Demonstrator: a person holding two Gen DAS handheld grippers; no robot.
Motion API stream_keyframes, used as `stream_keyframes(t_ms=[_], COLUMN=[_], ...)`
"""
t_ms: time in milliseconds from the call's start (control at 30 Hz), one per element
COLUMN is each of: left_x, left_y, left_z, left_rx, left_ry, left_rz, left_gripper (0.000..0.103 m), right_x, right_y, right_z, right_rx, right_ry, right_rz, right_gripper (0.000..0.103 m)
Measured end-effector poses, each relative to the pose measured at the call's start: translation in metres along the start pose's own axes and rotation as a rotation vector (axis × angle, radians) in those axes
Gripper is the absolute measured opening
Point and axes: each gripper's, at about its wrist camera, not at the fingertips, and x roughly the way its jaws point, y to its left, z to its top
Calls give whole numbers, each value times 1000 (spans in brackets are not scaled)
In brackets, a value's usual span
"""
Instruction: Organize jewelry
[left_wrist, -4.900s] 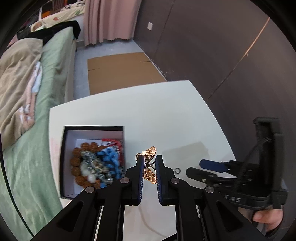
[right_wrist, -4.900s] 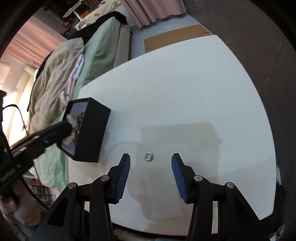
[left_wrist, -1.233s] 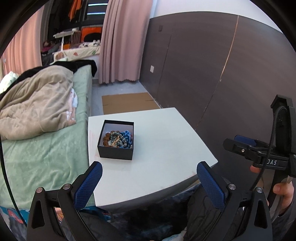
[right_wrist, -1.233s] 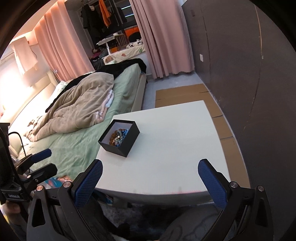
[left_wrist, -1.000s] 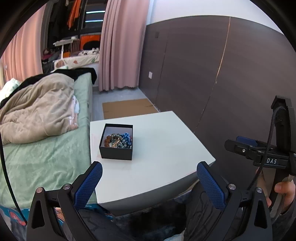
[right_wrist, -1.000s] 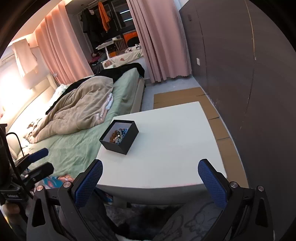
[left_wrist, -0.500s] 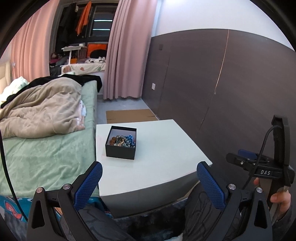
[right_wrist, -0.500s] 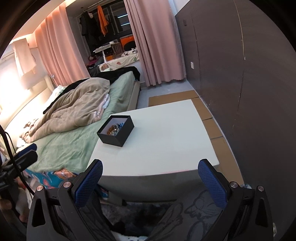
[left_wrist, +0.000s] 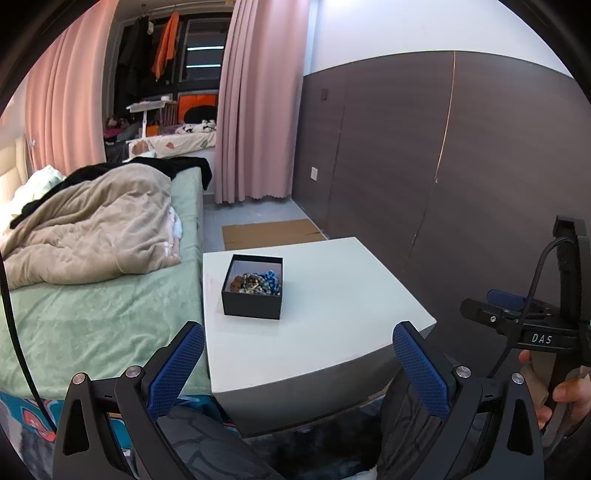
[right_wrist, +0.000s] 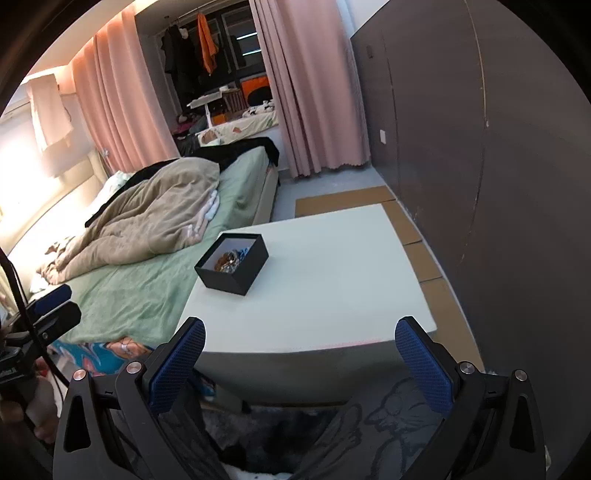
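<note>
You've pulled both grippers well back from the table since ~5 s ago: then your left gripper (left_wrist: 299, 354) pinched a gold butterfly piece by the box and your right gripper (right_wrist: 300, 354) hung low over a small ring on the tabletop; now neither holds anything, and the tabletop around the box is bare.

Near to far:
- L gripper: blue pads spread wide apart, nothing between them, held off the near edge of the table. In its view your right hand (left_wrist: 565, 398) grips the other tool's handle at far right.
- R gripper: pads likewise wide apart, empty, also short of the table's near edge. Your left hand (right_wrist: 14, 410) w/ its tool shows at the left border.
- Below both: dark patterned fabric (right_wrist: 373, 417), prob. your lap, can't tell for sure.
- White table (left_wrist: 332, 332): low, square, set betw. the bed and the dark wall.
- Black box (left_wrist: 253, 304): open-topped, upright, on the table's left half nearer the bed side. Jewelry (left_wrist: 255, 284) is piled inside: brown beads, blue beads, metallic bits. Single pieces too small to tell apart.
- Bed (left_wrist: 92, 317): green sheet, just beside the table's left edge, w/ a tan duvet (left_wrist: 96, 229) bunched on it.
- Cardboard (left_wrist: 269, 230): flat on the floor beyond the table.
- Pink curtains (left_wrist: 255, 110): at the far end.
</note>
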Motion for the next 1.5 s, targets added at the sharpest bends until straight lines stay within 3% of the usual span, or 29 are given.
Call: stream_keyframes(t_ms=[533,867,1500], left_x=[4,6,8], left_y=[6,6,12], left_z=[-2,-3,-5], left_rx=[-17,-17,-26], left_ry=[-9,-2,3], left_rz=[12,11,26], left_gripper=[102,102,102], right_x=[0,3,6], right_y=[8,11,12], right_z=[-1,0,0], right_rx=[-14,-32,-24], right_ry=[-10,-17,-5], right_rz=[32,-17,-9], right_gripper=[103,103,103])
